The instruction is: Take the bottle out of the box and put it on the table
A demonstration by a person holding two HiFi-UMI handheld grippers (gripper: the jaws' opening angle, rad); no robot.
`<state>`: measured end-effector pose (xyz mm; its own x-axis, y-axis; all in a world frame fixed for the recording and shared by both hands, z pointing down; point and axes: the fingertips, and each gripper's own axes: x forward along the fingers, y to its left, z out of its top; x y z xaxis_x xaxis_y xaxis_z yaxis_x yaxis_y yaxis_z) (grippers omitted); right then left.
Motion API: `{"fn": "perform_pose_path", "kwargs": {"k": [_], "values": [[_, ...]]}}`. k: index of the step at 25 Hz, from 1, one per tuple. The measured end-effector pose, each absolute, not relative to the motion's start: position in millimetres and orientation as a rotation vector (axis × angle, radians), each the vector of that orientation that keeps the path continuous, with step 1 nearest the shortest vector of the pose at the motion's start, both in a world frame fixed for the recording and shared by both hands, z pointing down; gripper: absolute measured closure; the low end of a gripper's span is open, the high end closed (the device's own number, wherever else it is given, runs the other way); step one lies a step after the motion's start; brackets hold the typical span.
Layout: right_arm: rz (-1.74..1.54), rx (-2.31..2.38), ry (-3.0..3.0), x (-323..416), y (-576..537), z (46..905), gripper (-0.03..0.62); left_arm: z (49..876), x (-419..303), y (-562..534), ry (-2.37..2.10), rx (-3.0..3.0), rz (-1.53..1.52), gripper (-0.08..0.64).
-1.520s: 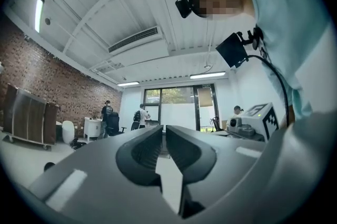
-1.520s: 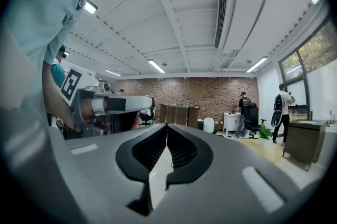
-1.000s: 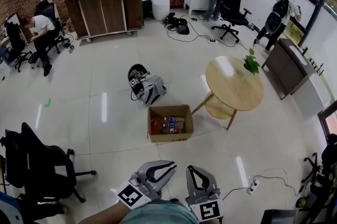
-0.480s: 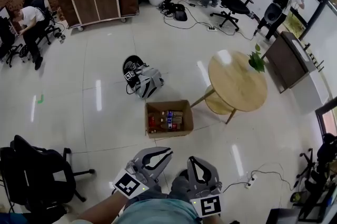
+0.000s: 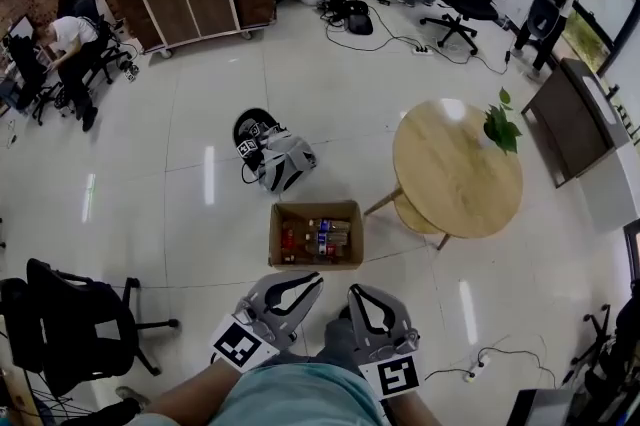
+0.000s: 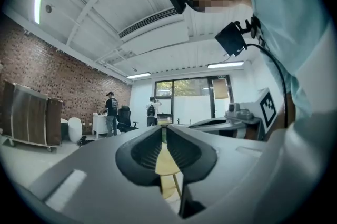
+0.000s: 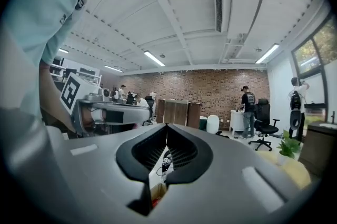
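Box (image 5: 316, 234) lies beyond two level hand-held grippers (image 5: 316, 281) (image 5: 353, 293).

Cardboard box (image 5: 316, 209); matt wooden table (image 5: 455, 179); glossy floor (image 5: 150, 184).

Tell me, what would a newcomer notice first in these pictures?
An open cardboard box with bottles inside sits on the floor at centre. Right of it stands a round wooden table bearing a plant. At the bottom edge, the left claw and right claw are shut, empty.
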<state>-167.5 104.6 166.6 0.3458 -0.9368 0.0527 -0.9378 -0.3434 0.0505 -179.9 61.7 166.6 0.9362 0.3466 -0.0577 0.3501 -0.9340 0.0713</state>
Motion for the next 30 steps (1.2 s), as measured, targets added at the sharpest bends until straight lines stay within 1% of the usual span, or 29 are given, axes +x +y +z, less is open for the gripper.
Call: {"fn": "perform_pose_path", "kwargs": {"k": [5,13,21,26,30], "values": [[0.022,2.444,-1.830,-102.2,124.4,168.5,0.589,159.0,-113.8,84.4,0.449,3.028,-0.062,0.532],[0.071,2.326,-1.897,-55.8,112.0,182.8,0.589,170.7,-65.1,70.1,0.313,3.035,-0.025,0.534],[0.066,2.264,-1.894,-23.7,58.6,176.7,0.589,180.2,-57.6,-12.4,0.118,3.002,-0.111,0.535],[0.058,2.149,-1.925,-27.3,4.6,178.4,0.589,192.8,-60.0,-63.4,0.067,2.993,-0.115,0.535],[0.076,2.148,-1.943,-25.3,-35.4,184.0,0.589,198.8,-54.9,-95.8,0.011,3.011,-0.107,0.535]]}}
